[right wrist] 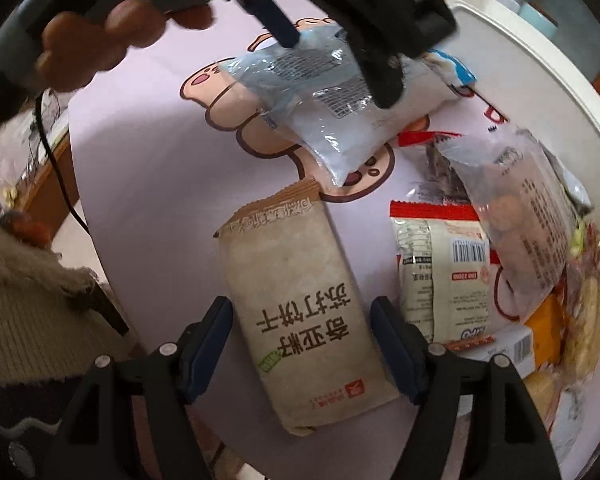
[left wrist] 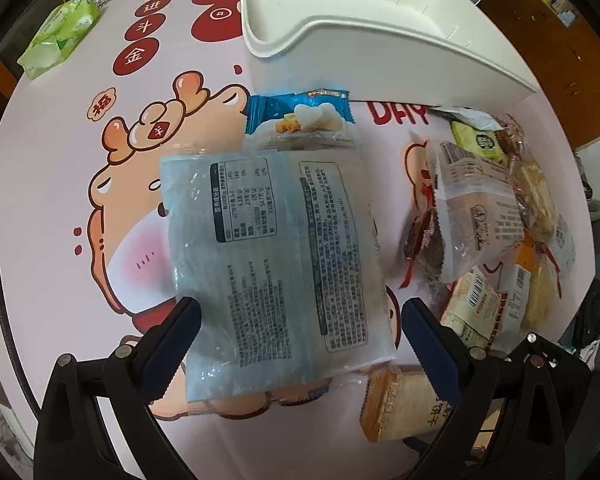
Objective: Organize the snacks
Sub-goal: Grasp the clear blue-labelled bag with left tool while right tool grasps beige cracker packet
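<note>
The left gripper (left wrist: 300, 312) is pointing down over the pink cartoon tablecloth (left wrist: 60, 200), its blue-padded jaws standing spread on either side of a pale blue translucent snack packet (left wrist: 268, 248) lying back-side up in the middle of the frame; the pads are not pressing on it. A blue cheese-biscuit packet (left wrist: 300, 114) is lying just above it, touching the foot of the white plastic bin (left wrist: 380, 40) at upper centre. A heap of mixed snack packets (left wrist: 492, 216) is sitting at the right edge.

In the right wrist view, the right gripper (right wrist: 302, 336) is straddling a beige soda cracker packet (right wrist: 300, 300) at lower centre, jaws spread and not squeezing it. A red-edged packet (right wrist: 440, 264) is lying just right of it.
</note>
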`<state>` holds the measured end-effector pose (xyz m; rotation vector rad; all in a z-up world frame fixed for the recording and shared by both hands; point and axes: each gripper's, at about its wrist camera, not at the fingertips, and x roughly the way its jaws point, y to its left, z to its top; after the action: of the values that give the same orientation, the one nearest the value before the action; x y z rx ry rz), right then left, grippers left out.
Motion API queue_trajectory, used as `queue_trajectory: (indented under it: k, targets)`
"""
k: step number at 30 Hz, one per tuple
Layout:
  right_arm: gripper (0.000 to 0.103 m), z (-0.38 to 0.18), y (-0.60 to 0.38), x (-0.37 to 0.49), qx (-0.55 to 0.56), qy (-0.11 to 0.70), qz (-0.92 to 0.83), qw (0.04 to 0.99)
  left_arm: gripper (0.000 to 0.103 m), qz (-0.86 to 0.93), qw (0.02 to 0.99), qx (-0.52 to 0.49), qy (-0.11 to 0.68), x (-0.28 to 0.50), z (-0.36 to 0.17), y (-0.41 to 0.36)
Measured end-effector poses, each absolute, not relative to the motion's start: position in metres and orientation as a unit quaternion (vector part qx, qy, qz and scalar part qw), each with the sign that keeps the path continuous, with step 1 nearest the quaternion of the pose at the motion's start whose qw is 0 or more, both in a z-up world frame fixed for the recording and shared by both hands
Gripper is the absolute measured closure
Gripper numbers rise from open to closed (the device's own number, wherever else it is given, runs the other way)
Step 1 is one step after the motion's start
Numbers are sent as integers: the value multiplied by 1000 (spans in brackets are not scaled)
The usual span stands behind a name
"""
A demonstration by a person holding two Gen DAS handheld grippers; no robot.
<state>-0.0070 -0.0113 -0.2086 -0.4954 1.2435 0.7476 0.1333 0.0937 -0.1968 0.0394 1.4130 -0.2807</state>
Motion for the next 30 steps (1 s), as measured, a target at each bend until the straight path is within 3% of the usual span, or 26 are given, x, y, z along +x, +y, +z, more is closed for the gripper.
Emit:
queue_trajectory:
  k: [3, 6, 14, 22, 30]
  targets:
    - [33, -207, -6, -16, -229, 557, 338, 723, 3, -122, 749, 27, 650, 139, -203, 86]
    - [43, -207, -4, -18, -220, 557, 331, 729, 3, -108, 746, 44, 656, 145, -211, 77]
    - [44, -203, -16, -19, -167, 575, 307, 740, 0, -49, 731, 98, 674, 159, -243, 42]
    - [44, -181, -26, -23, -101, 570, 304, 757, 0, -41, 732, 72, 676, 178, -257, 31]
    - [44, -147, -57, -6, -63, 552, 289, 780, 14, -51, 740, 65, 667, 142, -234, 74]
